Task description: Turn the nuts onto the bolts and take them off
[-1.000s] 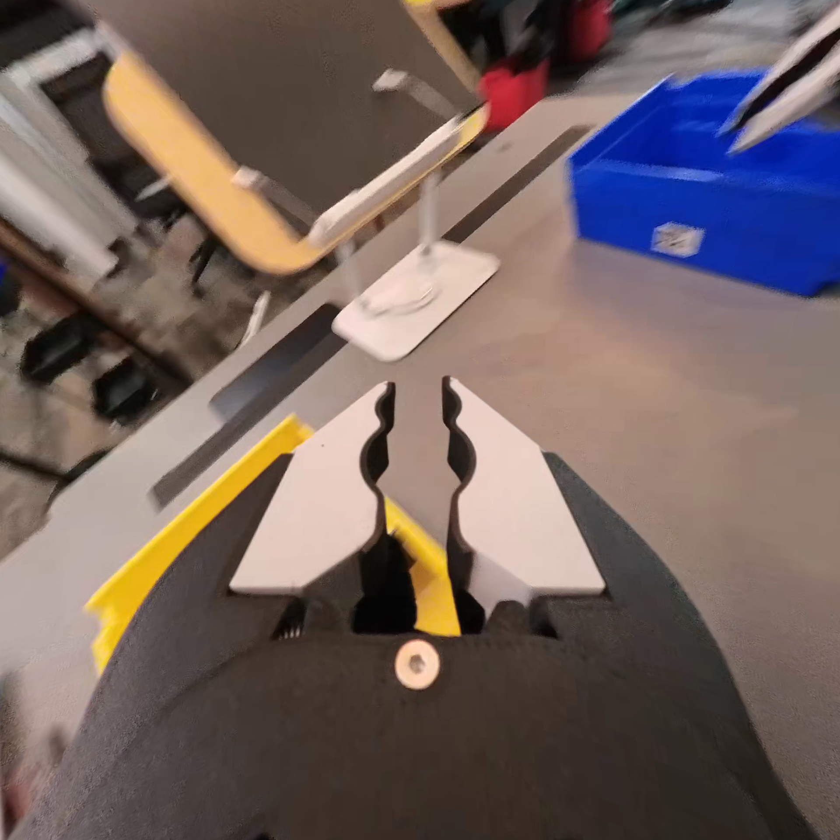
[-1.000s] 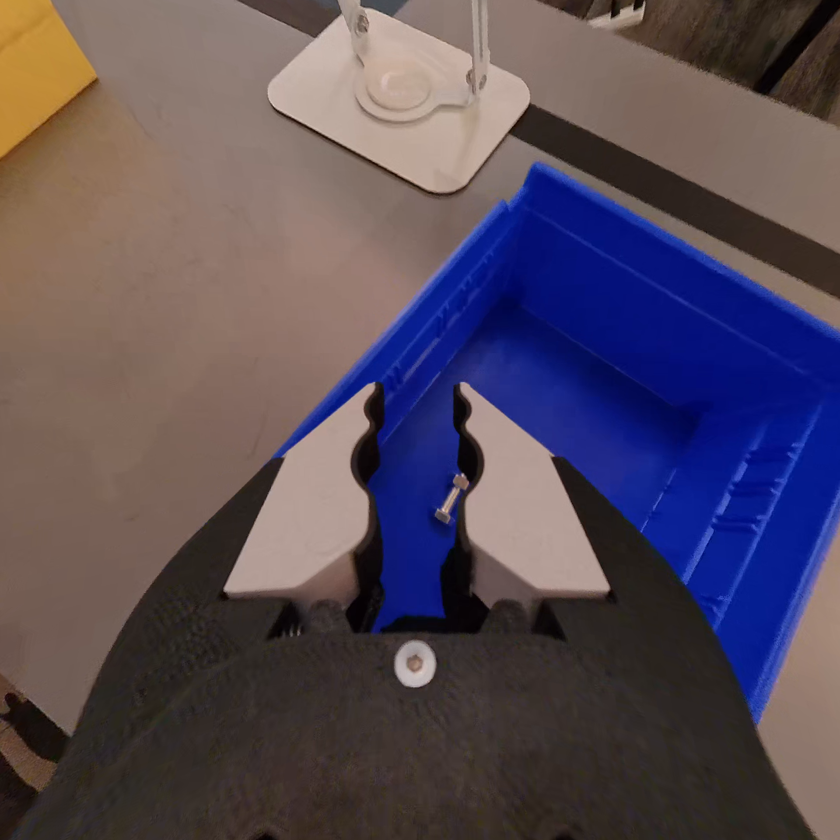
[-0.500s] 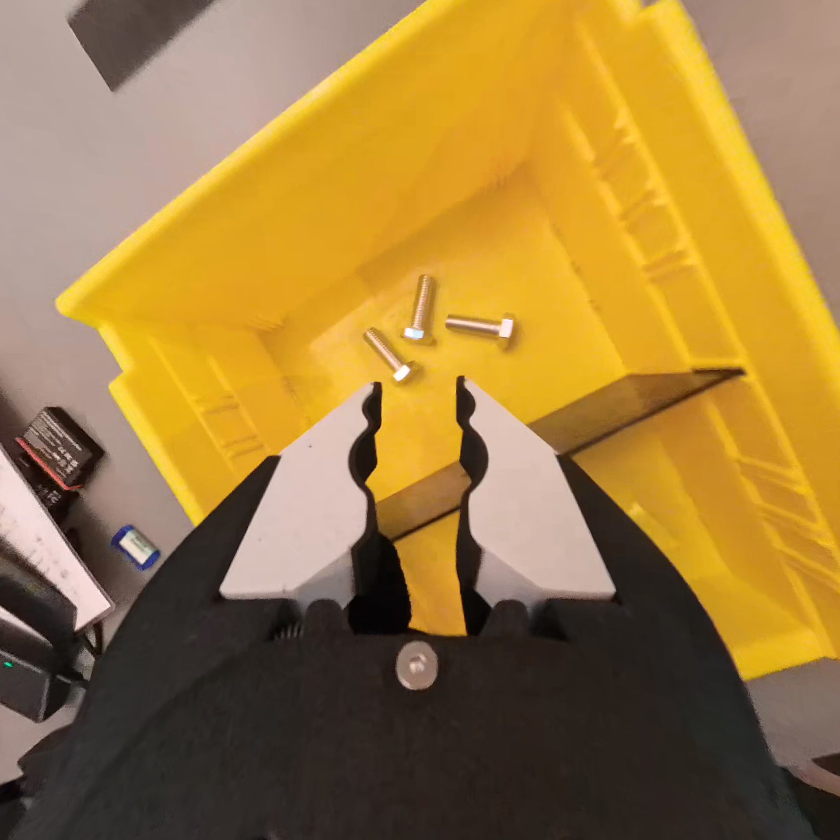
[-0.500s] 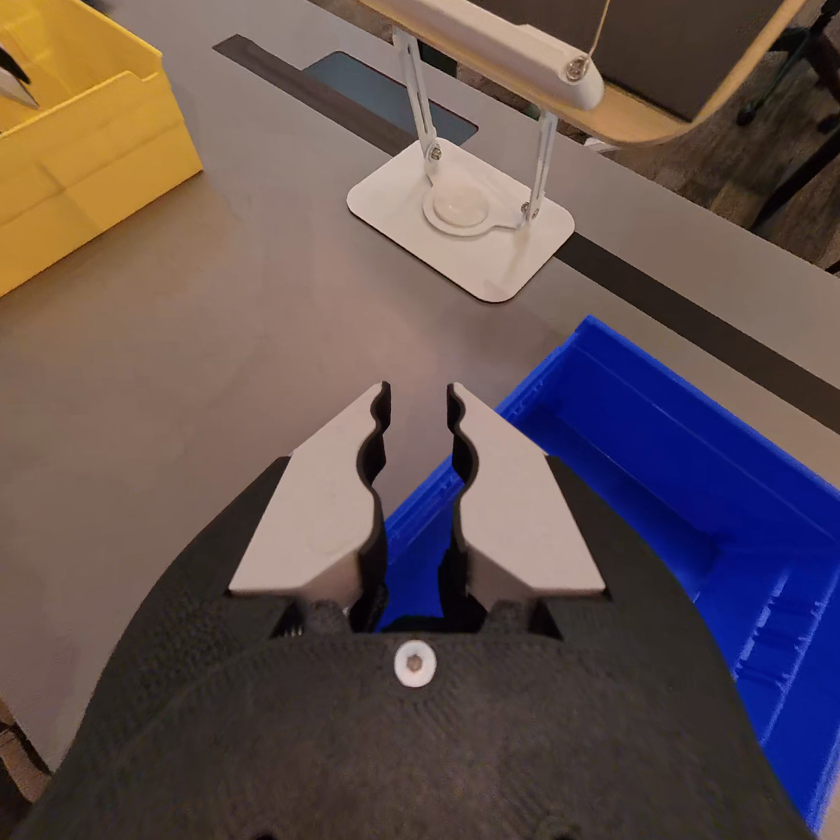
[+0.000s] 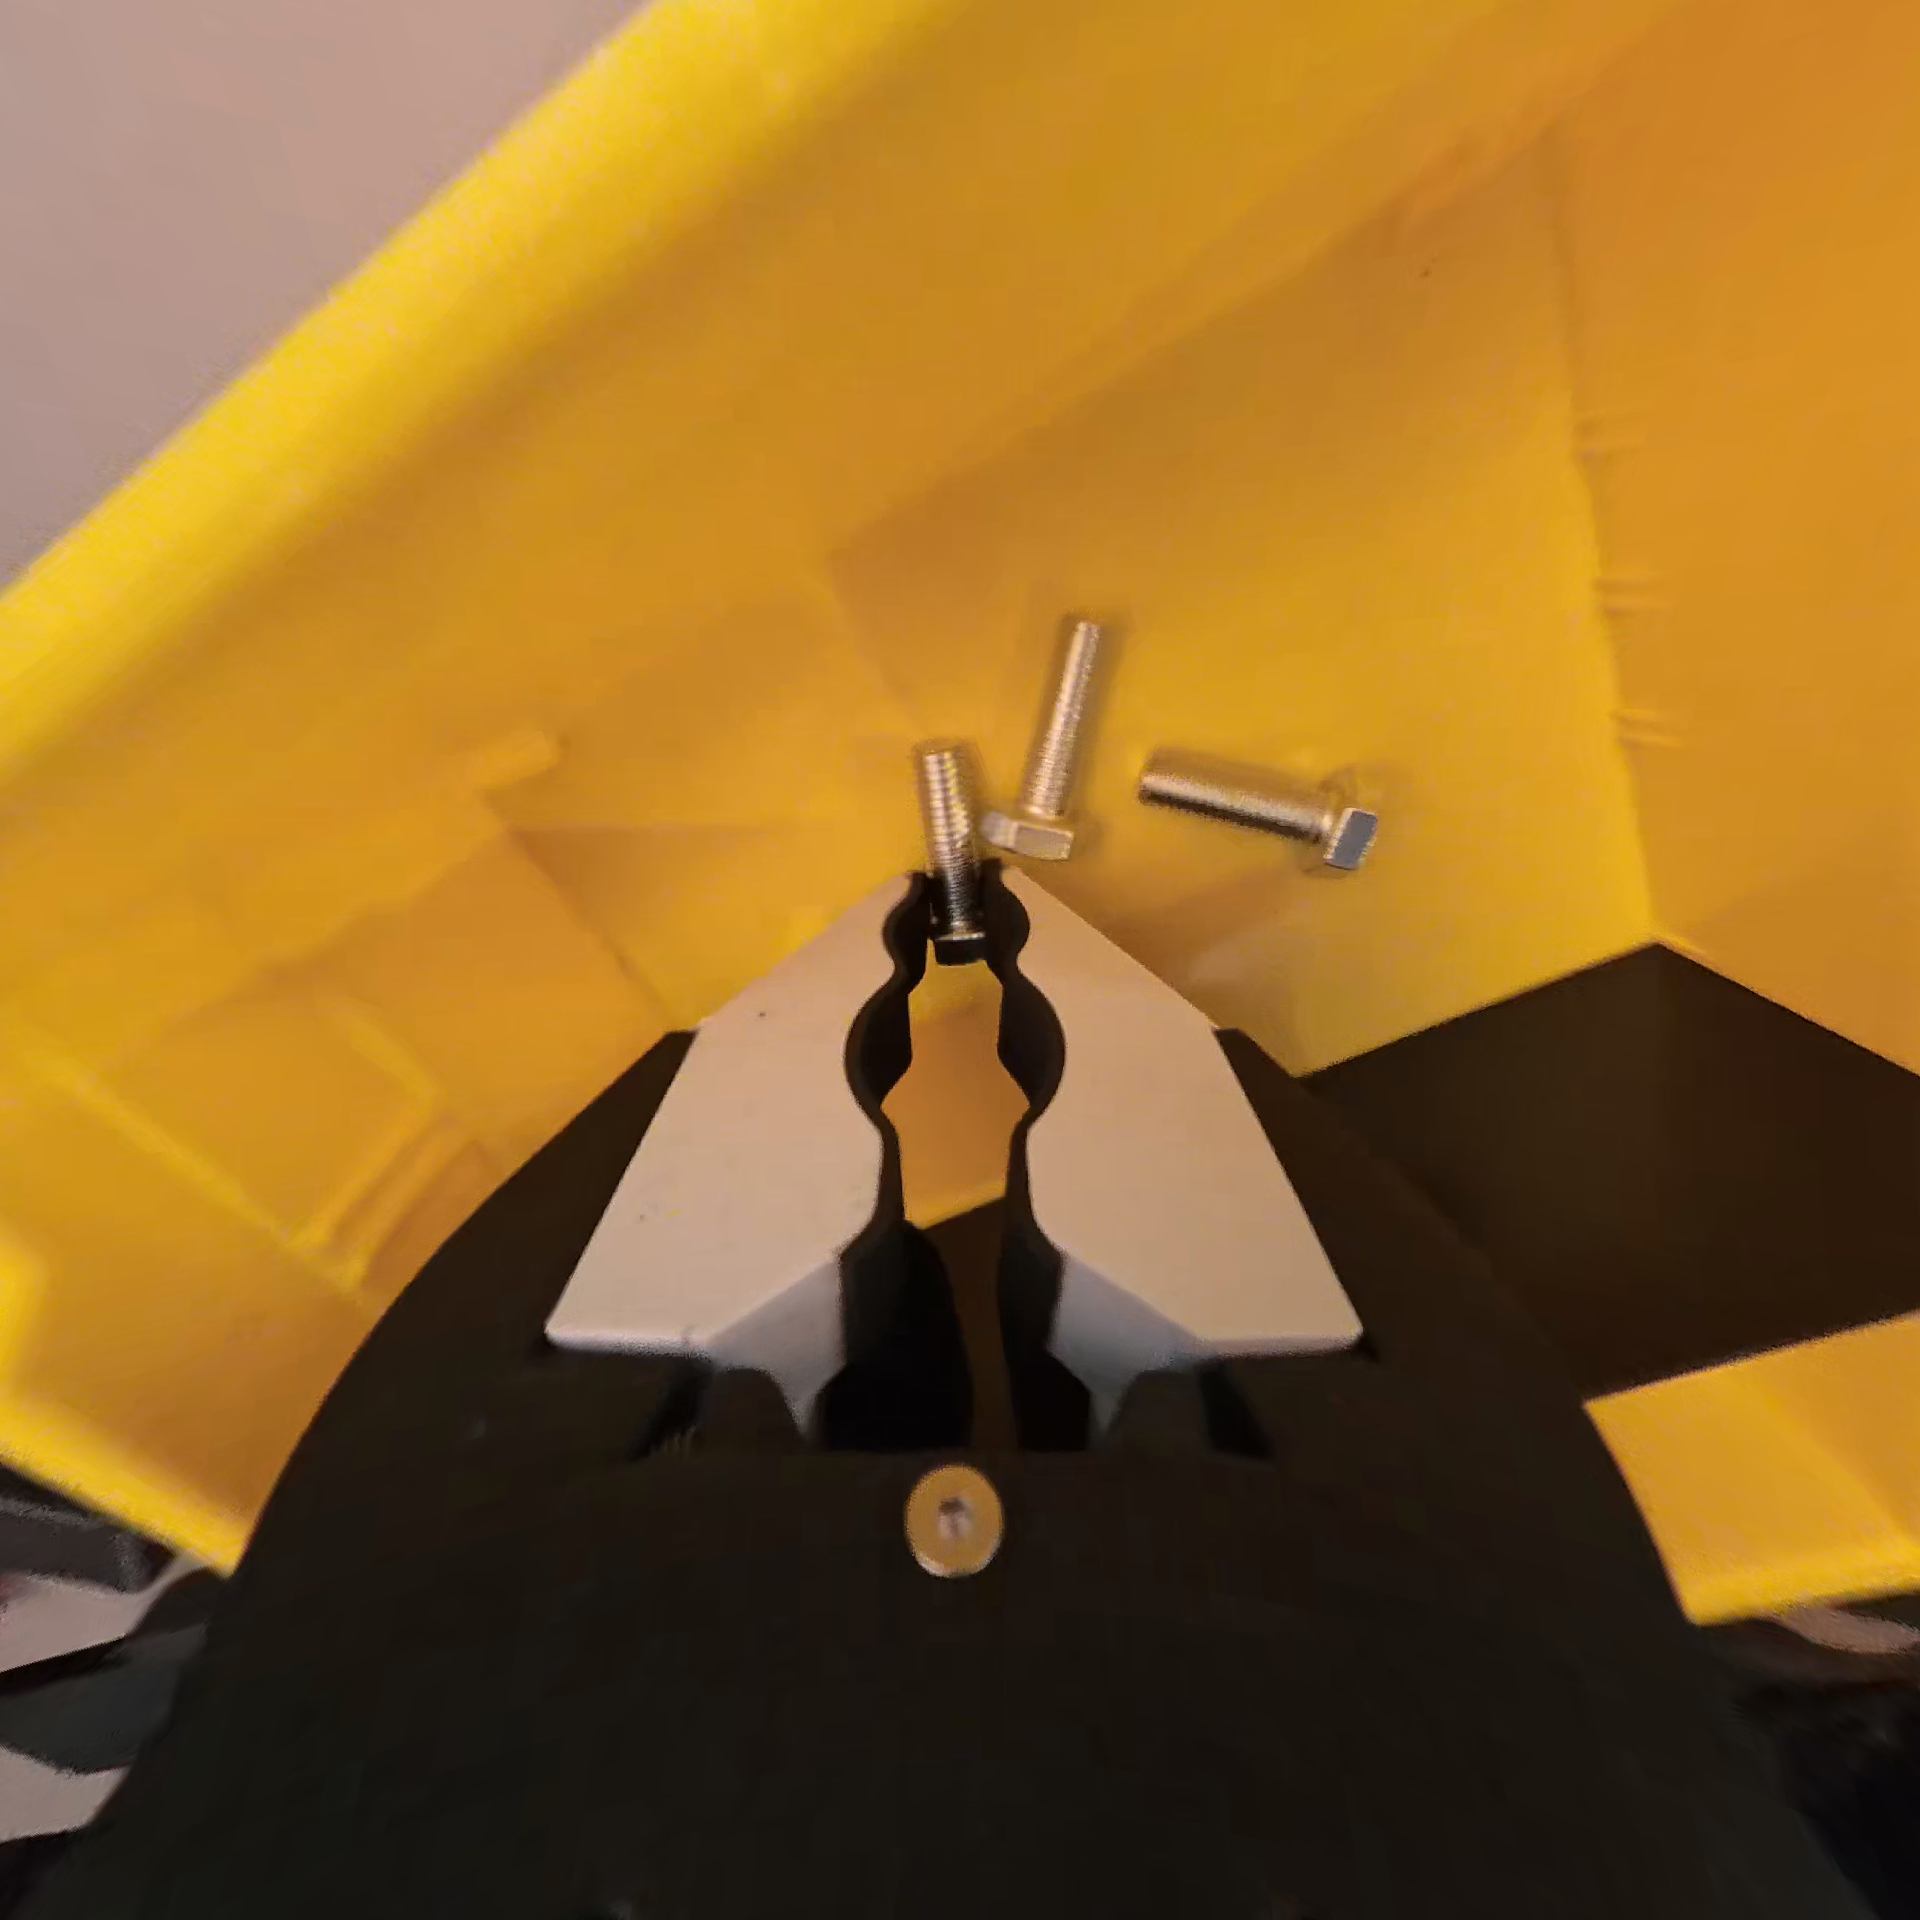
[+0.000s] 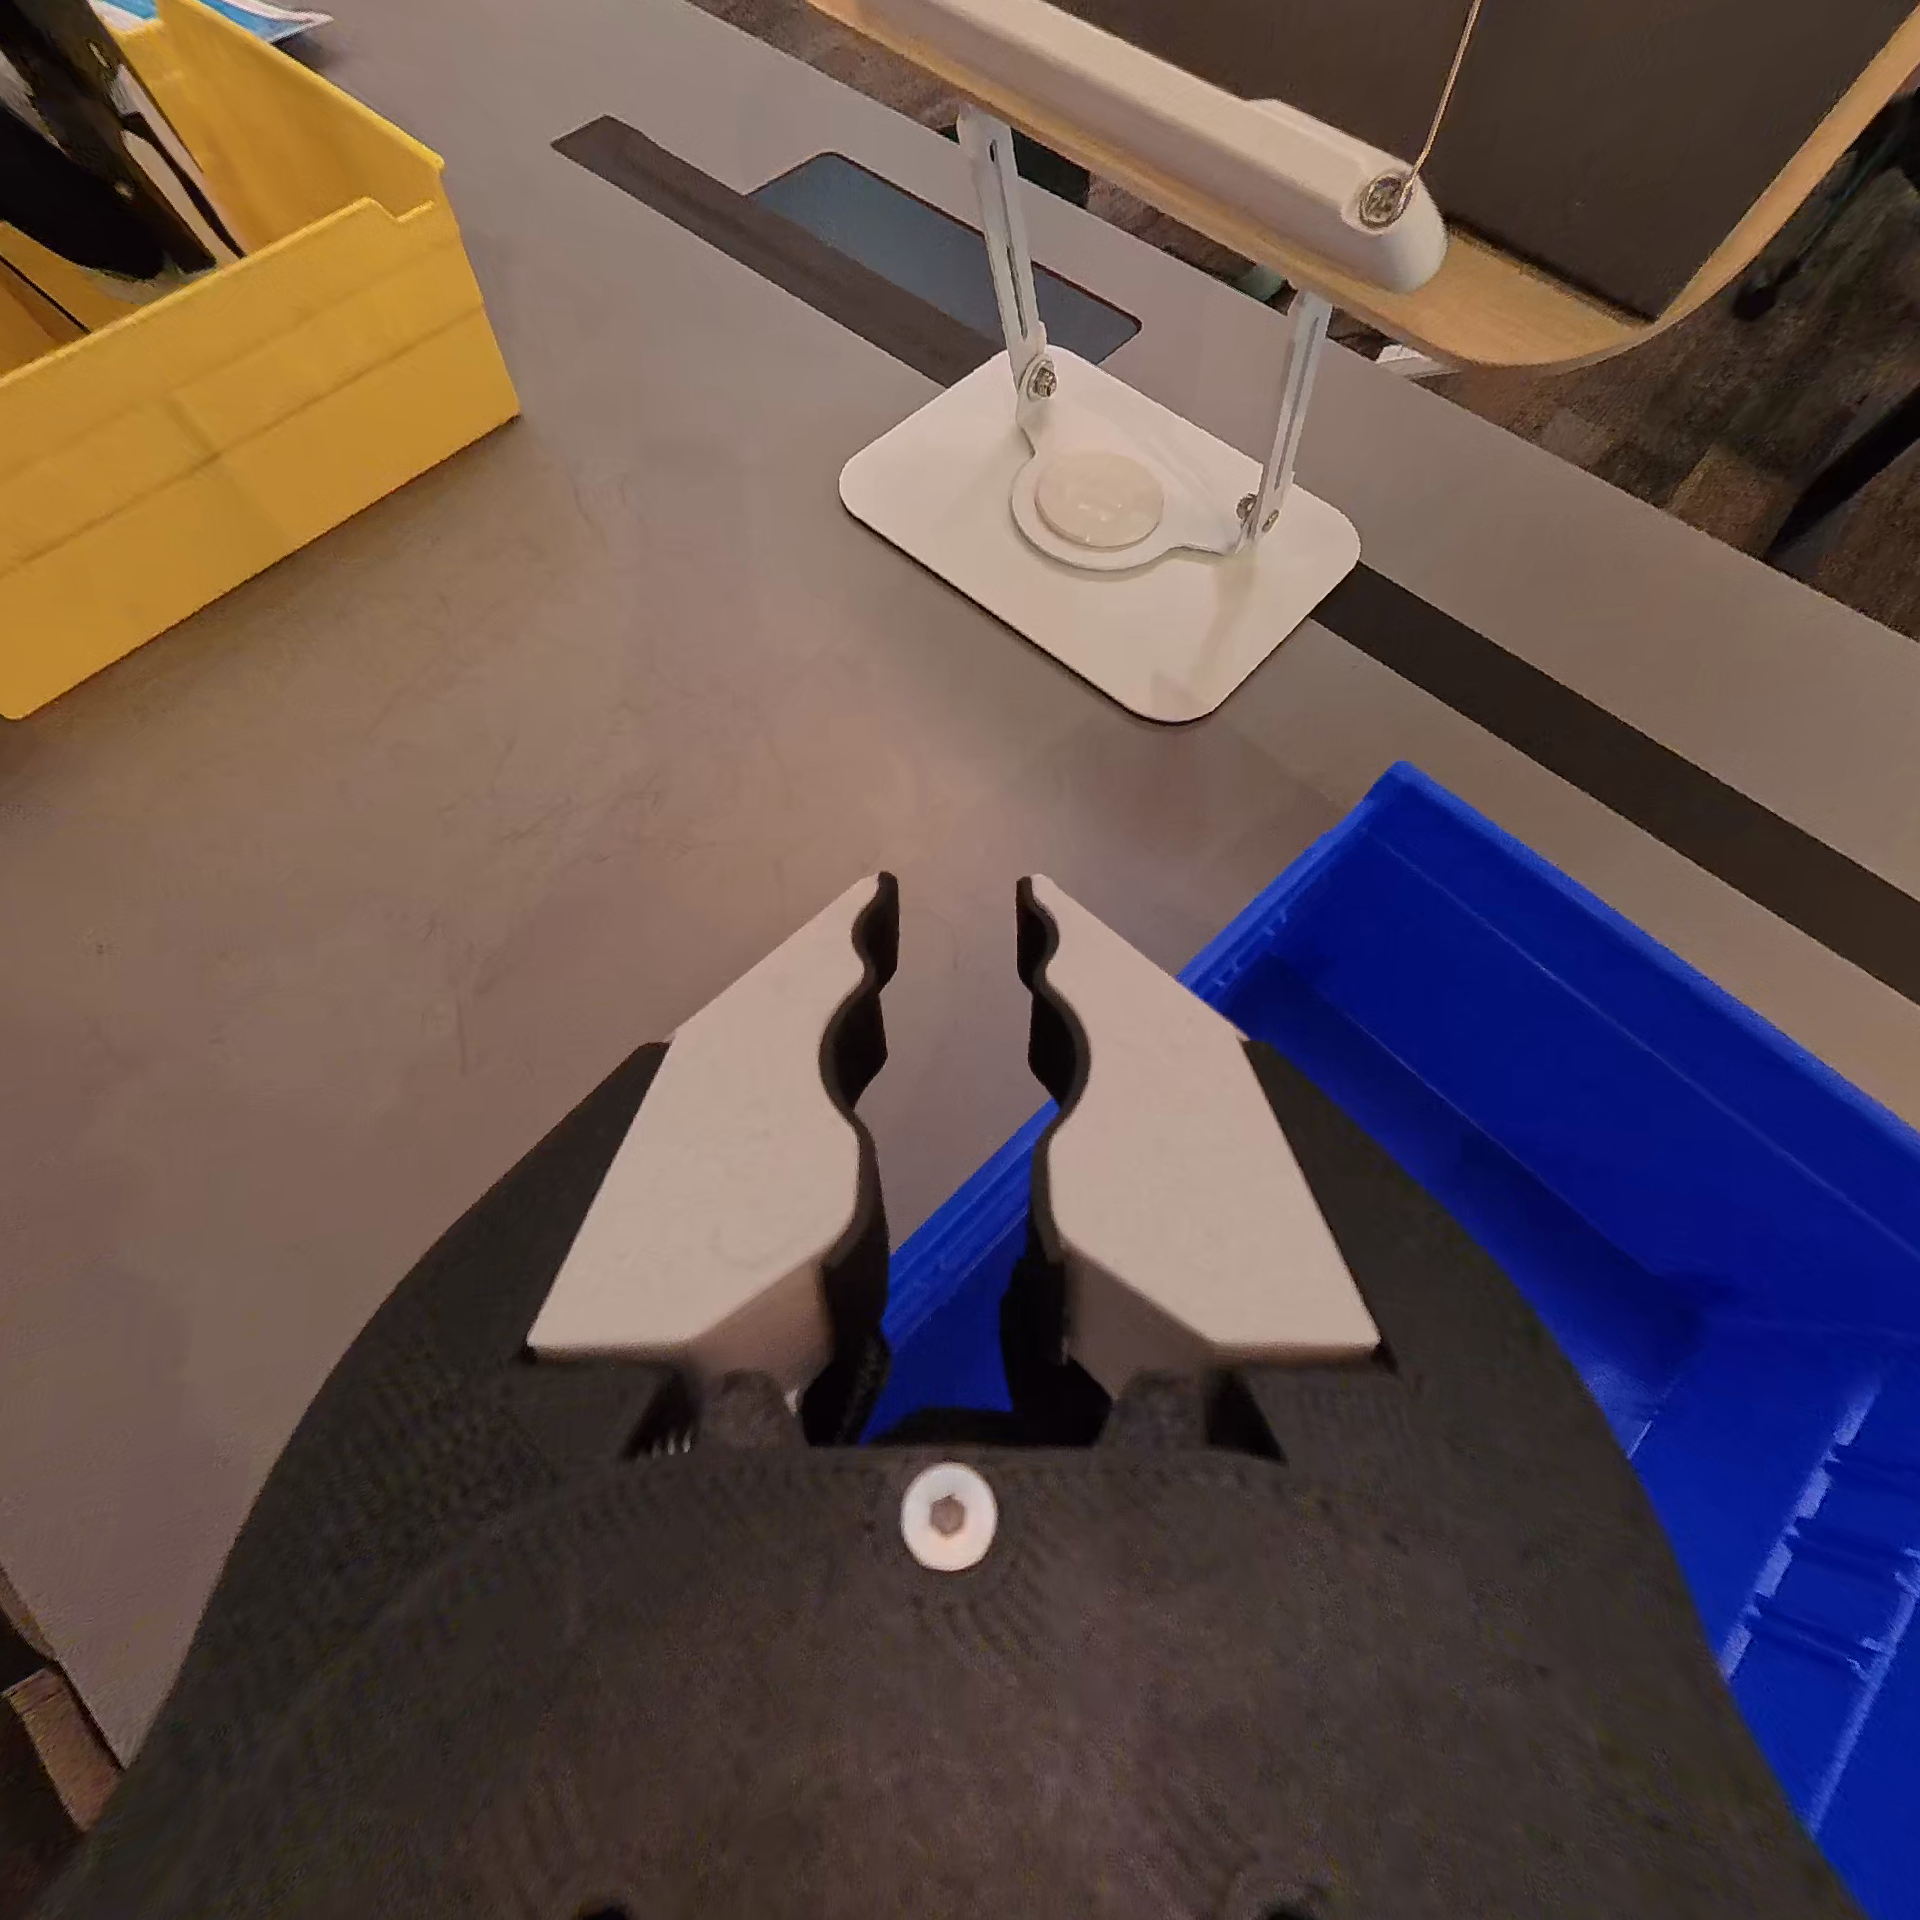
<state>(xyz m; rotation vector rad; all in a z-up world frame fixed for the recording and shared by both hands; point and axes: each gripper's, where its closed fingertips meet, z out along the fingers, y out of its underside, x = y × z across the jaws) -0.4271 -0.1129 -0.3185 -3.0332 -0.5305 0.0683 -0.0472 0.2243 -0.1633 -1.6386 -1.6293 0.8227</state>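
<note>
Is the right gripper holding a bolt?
No, the right gripper is open and empty above the grey table, beside the blue bin.

Two bolts (image 5: 1164, 774) lie in the left bin (image 5: 623, 436), stand (image 6: 1101, 520) behind.

Grey desk (image 6: 520, 831) with a black strip (image 6: 1558, 686) running along its far side and a dark rectangular inset (image 6: 935, 249) beside it. White stand (image 6: 1101, 540) on the desk: flat rounded base, round disc in the middle, two thin metal struts holding a white bar (image 6: 1195, 145) above. Behind it a curved wood-edged chair (image 6: 1558, 312), dark floor beyond.
</note>
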